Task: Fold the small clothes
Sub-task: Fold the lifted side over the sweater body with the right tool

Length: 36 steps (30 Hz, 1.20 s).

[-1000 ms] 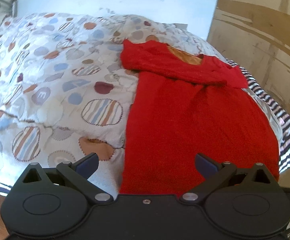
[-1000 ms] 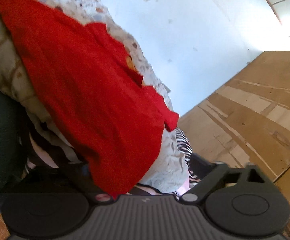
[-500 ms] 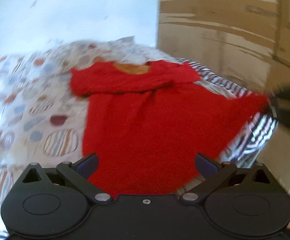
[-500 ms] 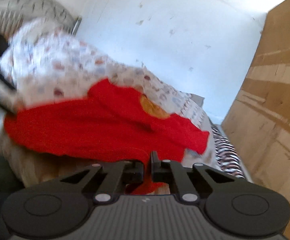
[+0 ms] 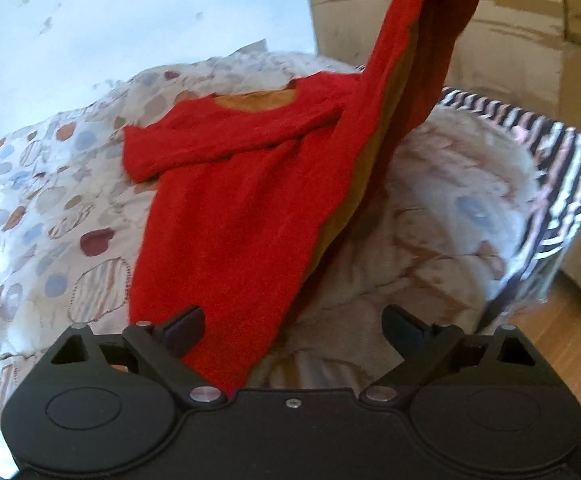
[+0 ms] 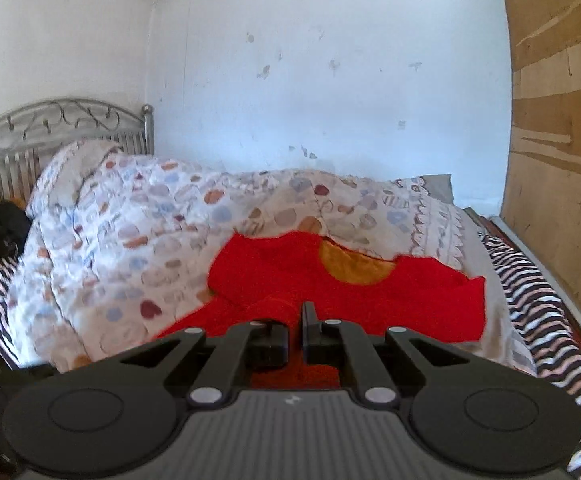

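Quilted bed holds a red garment, right gripper pinching its corner, left gripper closing on nothing

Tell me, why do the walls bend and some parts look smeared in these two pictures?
Left wrist view: the lens curves the board wall; the striped sheet at the right edge is smeared, while the red garment stays fairly sharp. Right wrist view: daylight is soft on the white wall, which bows at its corner; the patterned quilt is slightly soft; dark corners frame the picture.

Both tools black plastic w/ round hubs, silver pivot screws; right tool base ribbed.
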Each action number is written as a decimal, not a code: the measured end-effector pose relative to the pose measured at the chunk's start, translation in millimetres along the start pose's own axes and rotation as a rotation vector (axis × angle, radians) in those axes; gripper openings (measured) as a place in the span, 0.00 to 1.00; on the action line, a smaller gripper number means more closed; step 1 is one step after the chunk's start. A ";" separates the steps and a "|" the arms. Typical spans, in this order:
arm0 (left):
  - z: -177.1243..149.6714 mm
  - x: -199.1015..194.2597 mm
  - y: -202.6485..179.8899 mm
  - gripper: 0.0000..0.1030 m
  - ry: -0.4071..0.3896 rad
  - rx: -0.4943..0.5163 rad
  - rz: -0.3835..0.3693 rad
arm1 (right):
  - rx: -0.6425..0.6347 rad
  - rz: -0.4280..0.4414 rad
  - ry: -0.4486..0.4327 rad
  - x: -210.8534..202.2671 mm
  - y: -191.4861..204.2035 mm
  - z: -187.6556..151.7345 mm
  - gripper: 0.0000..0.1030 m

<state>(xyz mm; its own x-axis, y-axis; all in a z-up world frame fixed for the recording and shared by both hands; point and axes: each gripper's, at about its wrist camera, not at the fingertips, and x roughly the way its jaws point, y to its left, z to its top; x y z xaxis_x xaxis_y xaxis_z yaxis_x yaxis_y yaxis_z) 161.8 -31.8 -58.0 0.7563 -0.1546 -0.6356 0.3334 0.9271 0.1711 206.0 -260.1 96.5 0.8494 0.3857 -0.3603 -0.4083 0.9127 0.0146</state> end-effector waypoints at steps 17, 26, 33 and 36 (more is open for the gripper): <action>0.9 -2.8 52.6 0.13 -0.034 -0.090 0.006 | 0.116 0.056 0.046 -0.5 -28.9 0.3 0.07; 46.4 -1.1 90.9 0.10 -0.086 -0.168 -0.053 | 0.201 0.047 0.162 22.7 -57.1 -37.1 0.08; 85.9 56.1 123.9 0.10 0.060 -0.272 -0.130 | 0.281 0.056 0.200 42.3 -93.5 -54.0 0.61; 96.4 76.9 128.4 0.10 0.091 -0.268 -0.137 | 0.281 0.081 0.182 38.7 -103.3 -60.0 0.76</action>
<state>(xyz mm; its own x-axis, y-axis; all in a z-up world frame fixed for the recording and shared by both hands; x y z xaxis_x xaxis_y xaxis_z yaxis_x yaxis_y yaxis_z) 317.0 42.4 -12.3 0.6572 -0.2646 -0.7058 0.2592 0.9586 -0.1180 261.0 -347.5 25.1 0.7339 0.4512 -0.5077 -0.3425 0.8913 0.2972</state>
